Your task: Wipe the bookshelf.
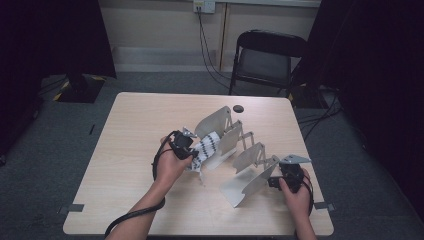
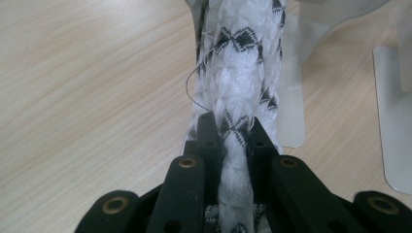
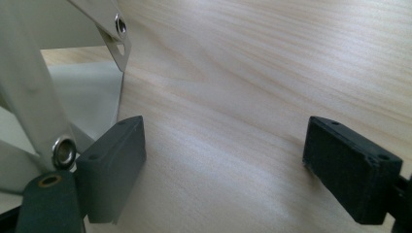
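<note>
The left gripper [image 1: 192,151], mid-table, has its jaws clamped together on white cloth [image 2: 240,82]. The right gripper [image 1: 278,179], near right, has jaws spread wide apart.

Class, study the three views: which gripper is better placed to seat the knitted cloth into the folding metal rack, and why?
Left. The left gripper is shut on the black-and-white cloth, already lying against the metal rack. The right gripper is open by the rack's near end, probably better used to steady it.
</note>
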`<state>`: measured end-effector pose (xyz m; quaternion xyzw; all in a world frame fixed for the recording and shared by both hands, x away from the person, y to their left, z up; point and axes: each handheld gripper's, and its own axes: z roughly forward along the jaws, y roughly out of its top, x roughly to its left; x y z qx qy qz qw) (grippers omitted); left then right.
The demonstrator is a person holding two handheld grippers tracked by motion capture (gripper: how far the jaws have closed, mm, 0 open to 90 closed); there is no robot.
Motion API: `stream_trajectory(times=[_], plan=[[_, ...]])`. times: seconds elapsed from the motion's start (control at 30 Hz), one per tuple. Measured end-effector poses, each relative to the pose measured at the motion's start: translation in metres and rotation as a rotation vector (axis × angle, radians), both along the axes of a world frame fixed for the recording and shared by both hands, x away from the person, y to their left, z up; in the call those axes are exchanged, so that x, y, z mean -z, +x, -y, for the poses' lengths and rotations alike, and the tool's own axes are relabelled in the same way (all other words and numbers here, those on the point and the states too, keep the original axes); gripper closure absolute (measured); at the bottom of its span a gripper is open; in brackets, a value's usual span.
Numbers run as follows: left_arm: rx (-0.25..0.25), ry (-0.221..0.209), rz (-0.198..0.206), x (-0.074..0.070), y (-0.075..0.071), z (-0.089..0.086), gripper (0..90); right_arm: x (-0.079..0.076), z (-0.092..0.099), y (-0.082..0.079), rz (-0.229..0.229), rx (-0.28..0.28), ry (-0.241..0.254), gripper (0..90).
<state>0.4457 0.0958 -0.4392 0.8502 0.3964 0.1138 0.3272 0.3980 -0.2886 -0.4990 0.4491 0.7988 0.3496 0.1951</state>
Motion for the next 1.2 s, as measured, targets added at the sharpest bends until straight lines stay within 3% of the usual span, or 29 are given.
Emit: stream_trajectory(times=[0.27, 0.63, 0.83, 0.97, 1.2], plan=[[-0.005, -0.025, 0.012, -0.015, -0.002, 0.000, 81.1, 0.000, 0.000, 0.000, 0.000, 0.000, 0.000, 15.1], [-0.002, -0.069, 0.097, -0.066, -0.001, 0.010, 81.1, 0.000, 0.000, 0.000, 0.000, 0.000, 0.000, 15.1], [0.013, -0.081, 0.115, -0.082, 0.003, 0.021, 81.1, 0.000, 0.000, 0.000, 0.000, 0.000, 0.000, 15.1], [0.021, -0.078, 0.115, -0.081, 0.008, 0.030, 81.1, 0.000, 0.000, 0.000, 0.000, 0.000, 0.000, 15.1], [0.020, -0.063, 0.092, -0.059, 0.017, 0.044, 80.9, 0.000, 0.000, 0.000, 0.000, 0.000, 0.000, 15.0]])
